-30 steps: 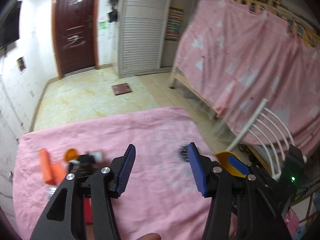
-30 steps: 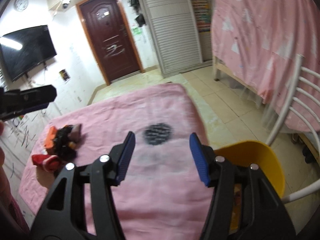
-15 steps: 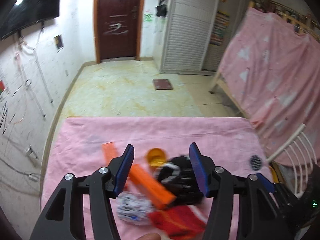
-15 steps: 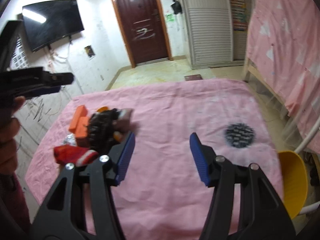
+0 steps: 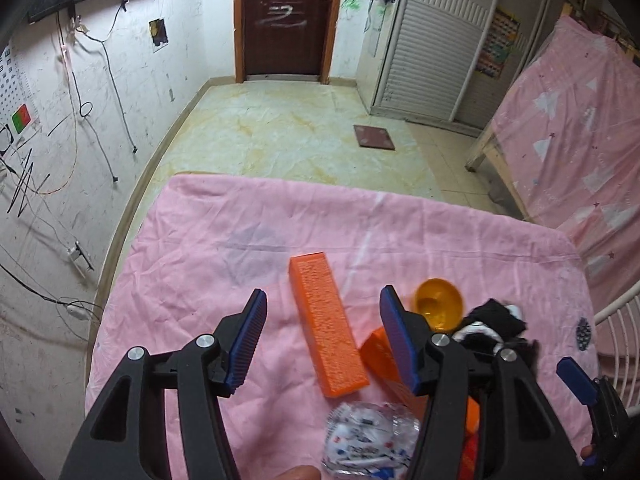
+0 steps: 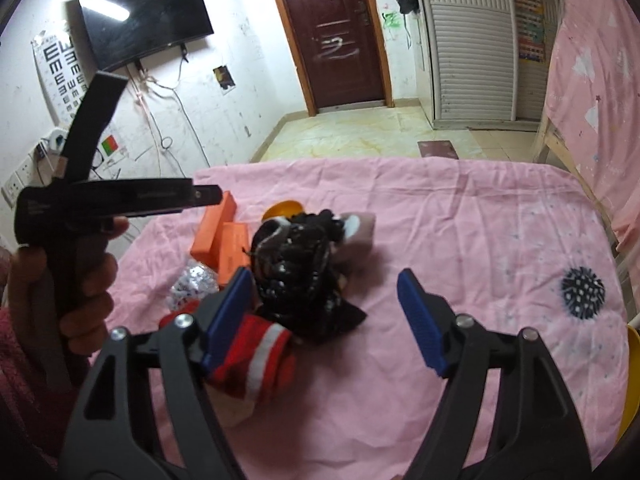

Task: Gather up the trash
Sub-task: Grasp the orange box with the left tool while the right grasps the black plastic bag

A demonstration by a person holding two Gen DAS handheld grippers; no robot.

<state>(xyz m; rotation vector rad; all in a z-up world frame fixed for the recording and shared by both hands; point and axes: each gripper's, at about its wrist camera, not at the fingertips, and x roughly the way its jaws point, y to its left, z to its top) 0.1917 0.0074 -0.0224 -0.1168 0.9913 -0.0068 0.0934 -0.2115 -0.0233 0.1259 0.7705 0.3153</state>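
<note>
Pink tablecloth (image 5: 224, 248), empty orange bowl (image 5: 439, 304), left gripper (image 5: 322, 338) jaws released, right gripper (image 6: 326, 318) jaws just widened, gripping nothing

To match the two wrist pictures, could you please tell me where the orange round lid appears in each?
Left wrist view: the orange round lid lies right of centre, just right of the left gripper's right jaw.
Right wrist view: only its rim shows, left of centre, behind the black bundle.
Shared landmark: the long orange box.
</note>
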